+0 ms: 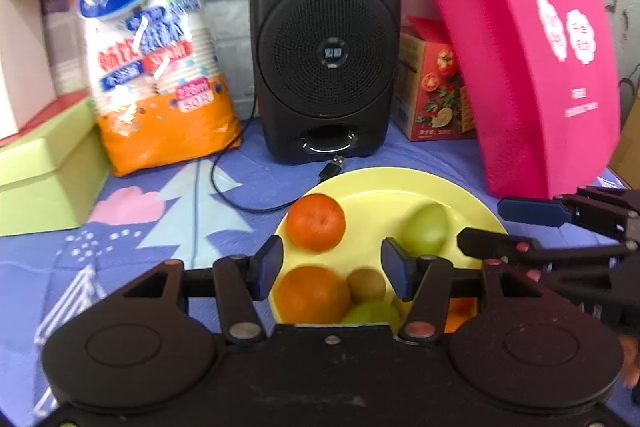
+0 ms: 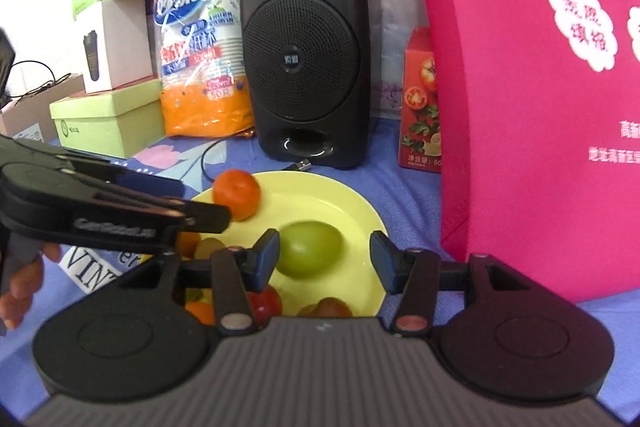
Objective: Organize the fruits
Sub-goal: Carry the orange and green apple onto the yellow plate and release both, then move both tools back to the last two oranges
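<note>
A yellow plate (image 1: 376, 187) holds several fruits: a small orange (image 1: 316, 222), a larger orange (image 1: 313, 294), a brown kiwi (image 1: 366, 283), a green fruit (image 1: 426, 229) and another green one (image 1: 372, 311). My left gripper (image 1: 332, 267) is open and empty above the plate's near side. My right gripper (image 2: 325, 261) is open and empty over the plate (image 2: 320, 195), with the green fruit (image 2: 310, 247) just ahead between its fingers. A red fruit (image 2: 267, 303) and a brownish fruit (image 2: 328, 307) lie near its base. The small orange (image 2: 236, 199) sits at the plate's far left rim.
A black speaker (image 1: 325, 35) with a loose USB cable (image 1: 332, 165) stands behind the plate. An orange bag of paper cups (image 1: 156, 59) and green boxes (image 1: 44, 179) are at the left. A pink box (image 1: 520, 59) and a tomato carton (image 1: 434, 87) are at the right.
</note>
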`<state>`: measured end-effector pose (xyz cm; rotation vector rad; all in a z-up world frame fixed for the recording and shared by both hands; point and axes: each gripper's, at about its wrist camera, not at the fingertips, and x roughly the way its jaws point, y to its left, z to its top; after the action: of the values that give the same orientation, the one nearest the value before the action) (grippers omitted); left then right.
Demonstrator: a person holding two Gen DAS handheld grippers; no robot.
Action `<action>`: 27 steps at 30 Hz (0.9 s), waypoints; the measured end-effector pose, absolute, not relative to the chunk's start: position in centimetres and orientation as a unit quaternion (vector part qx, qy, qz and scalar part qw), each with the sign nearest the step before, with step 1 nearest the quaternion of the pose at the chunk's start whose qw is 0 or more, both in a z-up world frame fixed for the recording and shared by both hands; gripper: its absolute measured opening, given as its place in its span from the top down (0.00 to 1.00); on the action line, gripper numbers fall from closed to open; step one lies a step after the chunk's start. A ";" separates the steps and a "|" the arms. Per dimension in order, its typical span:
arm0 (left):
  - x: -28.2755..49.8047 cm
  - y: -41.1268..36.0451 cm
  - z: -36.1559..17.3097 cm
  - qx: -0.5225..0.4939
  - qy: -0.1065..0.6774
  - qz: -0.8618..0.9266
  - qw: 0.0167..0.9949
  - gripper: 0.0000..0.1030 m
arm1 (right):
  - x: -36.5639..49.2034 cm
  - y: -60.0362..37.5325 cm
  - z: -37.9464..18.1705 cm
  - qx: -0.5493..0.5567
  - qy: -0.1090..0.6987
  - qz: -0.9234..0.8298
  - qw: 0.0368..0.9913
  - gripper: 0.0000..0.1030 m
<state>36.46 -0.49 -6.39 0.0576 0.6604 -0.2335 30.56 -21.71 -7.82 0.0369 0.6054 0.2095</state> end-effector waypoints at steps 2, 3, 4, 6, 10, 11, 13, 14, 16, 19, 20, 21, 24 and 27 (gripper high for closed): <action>34.6 0.2 -5.9 0.029 0.311 -0.118 0.942 0.47 | 29.5 -21.9 -7.6 0.018 0.299 0.106 0.948 0.52; 33.6 0.5 -5.7 0.027 0.307 -0.119 0.944 0.47 | 28.8 -22.0 -7.4 0.016 0.298 0.108 0.948 0.52; 32.6 0.9 -5.6 0.024 0.304 -0.122 0.945 0.47 | 28.2 -22.0 -7.2 0.015 0.297 0.111 0.948 0.52; 30.6 1.8 -5.4 0.020 0.296 -0.121 0.947 0.47 | 26.7 -22.0 -7.0 0.013 0.298 0.123 0.947 0.52; 26.9 2.8 -5.8 0.022 0.289 -0.110 0.951 0.47 | 23.4 -21.2 -6.9 0.005 0.301 0.153 0.941 0.52; 26.0 3.0 -6.1 0.025 0.288 -0.106 0.951 0.47 | 22.8 -20.8 -7.0 0.002 0.305 0.161 0.939 0.52; 24.4 3.4 -6.8 0.035 0.290 -0.098 0.951 0.47 | 21.5 -20.0 -7.3 -0.006 0.314 0.175 0.933 0.52; 23.7 3.5 -7.2 0.038 0.292 -0.092 0.951 0.47 | 20.9 -19.6 -7.5 -0.007 0.318 0.183 0.930 0.52; 22.5 3.8 -8.1 0.041 0.299 -0.084 0.950 0.47 | 20.0 -18.6 -7.9 -0.009 0.326 0.203 0.923 0.52; 21.8 4.1 -9.5 0.039 0.316 -0.080 0.944 0.47 | 18.7 -16.5 -8.6 -0.037 0.334 0.229 0.914 0.52; 21.8 4.0 -10.0 0.042 0.321 -0.079 0.943 0.47 | 18.4 -15.8 -8.8 -0.050 0.339 0.236 0.909 0.52; 21.9 3.8 -10.4 0.046 0.325 -0.081 0.941 0.47 | 18.0 -15.2 -9.0 -0.062 0.341 0.242 0.906 0.52; 22.2 3.0 -11.0 0.062 0.326 -0.092 0.939 0.48 | 17.2 -14.3 -9.2 -0.079 0.345 0.249 0.902 0.52; 23.0 2.3 -10.9 0.064 0.330 -0.109 0.935 0.48 | 17.0 -14.6 -9.4 -0.078 0.350 0.245 0.900 0.52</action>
<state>23.04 2.25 -10.86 0.1315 0.6746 -0.2238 16.96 -14.61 -9.37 -0.1610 0.7251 0.5080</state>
